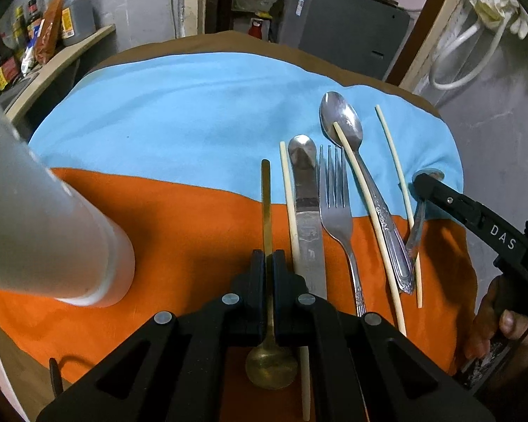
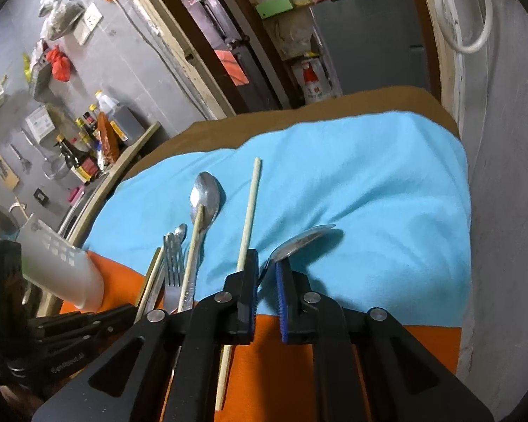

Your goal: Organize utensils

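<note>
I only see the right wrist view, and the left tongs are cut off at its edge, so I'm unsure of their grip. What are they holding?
Observer: The left tongs are shut on the handle of a thin brass spoon.
Operator: Which way does it point?
Observer: Its round bowl is on the near side of the tongs, toward the camera; the handle's end points away.
Operator: What is the rounded tip behind the fork?
Observer: A flat steel knife, lying between the steel fork and a pale chopstick.
</note>
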Available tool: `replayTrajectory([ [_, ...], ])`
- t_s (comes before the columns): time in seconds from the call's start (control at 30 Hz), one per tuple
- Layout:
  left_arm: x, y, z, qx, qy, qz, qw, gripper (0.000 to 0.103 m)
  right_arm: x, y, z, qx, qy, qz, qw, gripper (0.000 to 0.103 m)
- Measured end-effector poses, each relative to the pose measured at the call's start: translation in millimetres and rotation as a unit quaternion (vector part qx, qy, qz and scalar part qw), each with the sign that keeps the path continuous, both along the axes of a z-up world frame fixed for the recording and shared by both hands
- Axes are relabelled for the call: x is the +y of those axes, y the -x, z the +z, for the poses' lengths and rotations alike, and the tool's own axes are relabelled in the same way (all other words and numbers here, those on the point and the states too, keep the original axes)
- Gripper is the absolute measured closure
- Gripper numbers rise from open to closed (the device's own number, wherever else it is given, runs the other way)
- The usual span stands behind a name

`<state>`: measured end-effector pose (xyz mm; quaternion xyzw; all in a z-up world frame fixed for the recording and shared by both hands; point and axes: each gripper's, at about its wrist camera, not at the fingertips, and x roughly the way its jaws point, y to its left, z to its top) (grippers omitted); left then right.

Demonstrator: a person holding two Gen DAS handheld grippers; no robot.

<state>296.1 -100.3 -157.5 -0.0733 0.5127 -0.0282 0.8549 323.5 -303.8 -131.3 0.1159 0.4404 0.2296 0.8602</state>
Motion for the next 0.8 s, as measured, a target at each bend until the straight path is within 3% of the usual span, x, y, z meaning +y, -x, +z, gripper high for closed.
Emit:
replayTrajectory([
  [0.27, 0, -10, 1, 0.015, 0.001, -0.025, 0.9996, 0.100, -7, -4, -7, 0.021, -0.026, -0.017, 0.999, 0.096],
  [0.37, 7, -7, 2, 0.006, 0.028, -0.010, 0.9995, 0.101, -5, 0, -4, 0.010, -0.016, -0.020, 1.000, 0.097],
  [0.47, 12, 3, 3, -0.016, 0.050, 0.002, 0.9986, 0.101, -5, 5, 1, -0.003, -0.011, -0.021, 1.000, 0.099],
  [0.8, 1, 49, 29, -0.136, 0.036, -0.007, 0.9900, 0.101, -5, 39, 23, -0.070, -0.010, -0.011, 0.997, 0.101],
])
